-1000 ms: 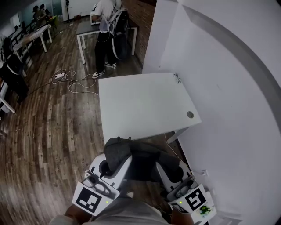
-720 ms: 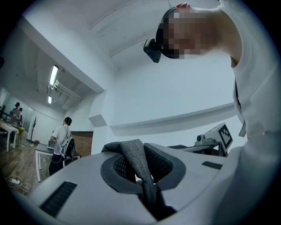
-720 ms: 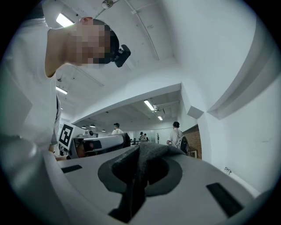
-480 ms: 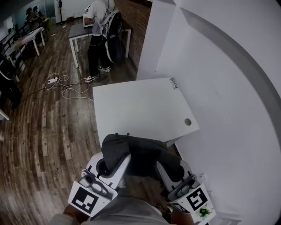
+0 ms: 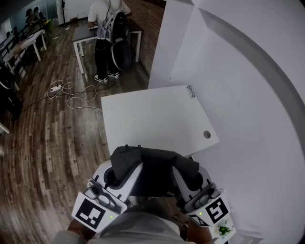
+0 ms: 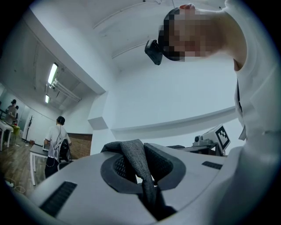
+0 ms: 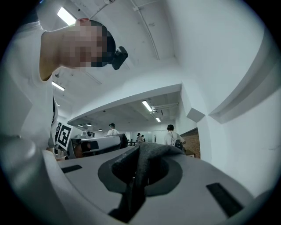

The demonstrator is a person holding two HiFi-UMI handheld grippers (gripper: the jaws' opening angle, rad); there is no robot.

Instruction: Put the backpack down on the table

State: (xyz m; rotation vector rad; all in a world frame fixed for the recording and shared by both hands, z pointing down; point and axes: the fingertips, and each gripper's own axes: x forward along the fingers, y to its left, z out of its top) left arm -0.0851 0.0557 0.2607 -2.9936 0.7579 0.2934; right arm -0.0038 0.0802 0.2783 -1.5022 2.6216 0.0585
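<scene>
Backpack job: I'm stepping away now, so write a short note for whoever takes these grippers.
Left gripper: shut on the backpack, grey fabric between the jaws.
Right gripper: shut on it too.
The backpack hangs between them at the near edge of the white table, not set down.
Done: backpack lifted.
Left: carry it over the tabletop, lower it, open both grippers.

We are looking into an open, office-like workroom. A plain white table [image 5: 157,119] is standing against a white wall [image 5: 248,95] on a dark wood-plank floor [image 5: 43,143]. Beyond its far edge, a person [image 5: 106,28] is standing at another desk [image 5: 83,32] beside a brick wall [image 5: 147,14]. A power strip [image 5: 54,87] is lying on the floor, and strip lights [image 7: 147,105] are glowing overhead.
</scene>
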